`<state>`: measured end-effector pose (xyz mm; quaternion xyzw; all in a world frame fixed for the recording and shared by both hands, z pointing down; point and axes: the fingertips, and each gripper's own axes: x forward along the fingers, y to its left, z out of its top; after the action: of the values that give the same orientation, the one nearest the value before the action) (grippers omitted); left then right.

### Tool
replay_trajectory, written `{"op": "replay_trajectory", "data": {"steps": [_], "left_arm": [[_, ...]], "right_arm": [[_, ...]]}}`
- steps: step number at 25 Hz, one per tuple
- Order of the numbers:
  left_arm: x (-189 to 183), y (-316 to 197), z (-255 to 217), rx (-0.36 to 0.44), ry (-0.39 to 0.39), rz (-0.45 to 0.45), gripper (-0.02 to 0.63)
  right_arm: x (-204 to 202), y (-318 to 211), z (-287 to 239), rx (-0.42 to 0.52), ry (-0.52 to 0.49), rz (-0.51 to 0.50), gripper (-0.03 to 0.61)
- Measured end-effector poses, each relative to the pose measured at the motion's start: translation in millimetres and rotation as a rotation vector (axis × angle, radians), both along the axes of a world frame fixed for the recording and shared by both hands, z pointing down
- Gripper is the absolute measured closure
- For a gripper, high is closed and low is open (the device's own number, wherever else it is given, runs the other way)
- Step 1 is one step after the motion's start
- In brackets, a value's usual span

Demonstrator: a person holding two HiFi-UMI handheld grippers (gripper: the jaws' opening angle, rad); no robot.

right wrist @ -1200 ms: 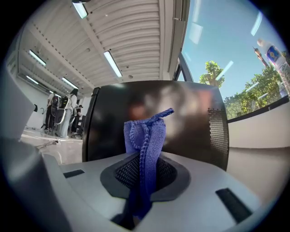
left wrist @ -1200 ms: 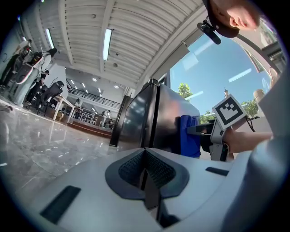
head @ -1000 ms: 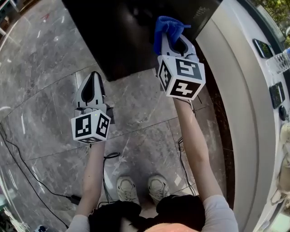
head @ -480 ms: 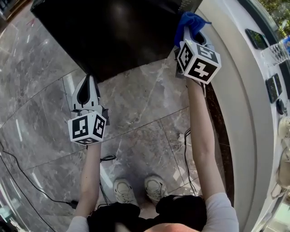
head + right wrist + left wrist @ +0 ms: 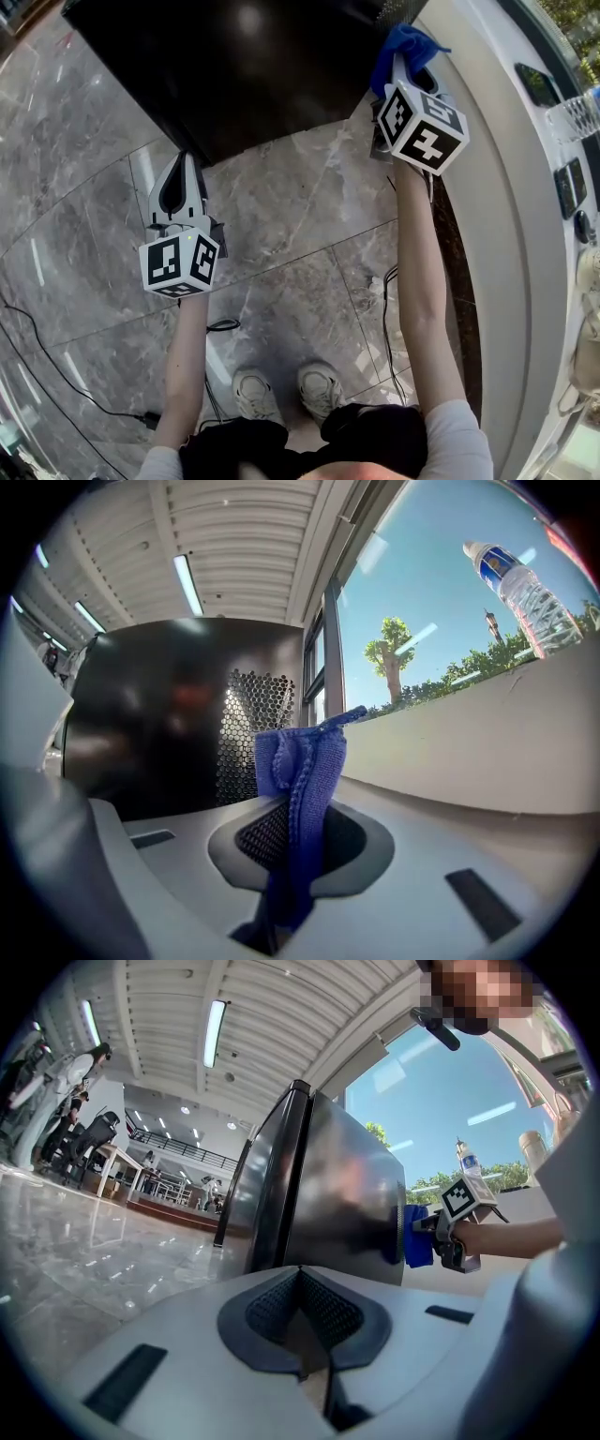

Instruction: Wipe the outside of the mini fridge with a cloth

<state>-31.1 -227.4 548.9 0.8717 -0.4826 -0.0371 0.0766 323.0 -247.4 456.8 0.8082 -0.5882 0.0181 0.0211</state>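
- Looks like mid-wipe: blue cloth (image 5: 302, 761) pinched tight between the fingers of the right gripper (image 5: 410, 67), bunched up and poking out past the tips.
- Parked at the far right corner of the mini fridge (image 5: 234, 66), a glossy black box on the marble floor (image 5: 281, 244), just beside a pale curved desk (image 5: 487, 187).
- From the left gripper view, seems pressed against the fridge's side panel near its back edge. Can't swear to actual contact though.
- Nothing going on with the left gripper (image 5: 300, 1277): fingers shut together with nothing between them, hanging low, short of the fridge and not touching it.
- Best guess for next: drag the cloth along the side, or round onto the perforated vent panel (image 5: 248, 728). Calls for steady pressure, to avoid losing the wad from the pinch.
- Probably plenty left to do: top, front, other side. No way to judge clean vs dirty on that shiny black finish.
- Hard-to-see stuff: most of the fridge's height and its door side cut off in the head view, the contact spot blocked there by the marker cube (image 5: 422, 127), and the cloth's lower end lost down between the fingers.
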Motion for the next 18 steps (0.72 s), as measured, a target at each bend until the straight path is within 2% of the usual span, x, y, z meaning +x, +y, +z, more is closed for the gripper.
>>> {"op": "replay_trajectory", "data": {"steps": [5, 9, 11, 14, 18], "left_arm": [[-5.9, -1.1, -2.0, -0.002, 0.008, -0.012, 0.609], [-7.3, 0.2, -2.8, -0.001, 0.009, -0.019, 0.609], [-10.1, 1.9, -4.6, 0.003, 0.007, -0.022, 0.609], [-22.6, 2.6, -10.9, 0.013, 0.006, -0.051, 0.609], [-32.9, 3.1, -18.4, 0.029, 0.002, -0.07, 0.609]], "right_arm": [[16.0, 3.3, 3.4, -0.012, -0.026, 0.04, 0.511], [4.7, 18.2, -0.8, 0.019, -0.034, 0.022, 0.511], [-21.7, 27.9, -2.4, 0.043, -0.026, -0.039, 0.511], [-88.8, 33.6, -3.0, 0.061, 0.018, -0.194, 0.511], [-182.3, 33.0, -2.1, 0.078, -0.024, -0.405, 0.511]]}}
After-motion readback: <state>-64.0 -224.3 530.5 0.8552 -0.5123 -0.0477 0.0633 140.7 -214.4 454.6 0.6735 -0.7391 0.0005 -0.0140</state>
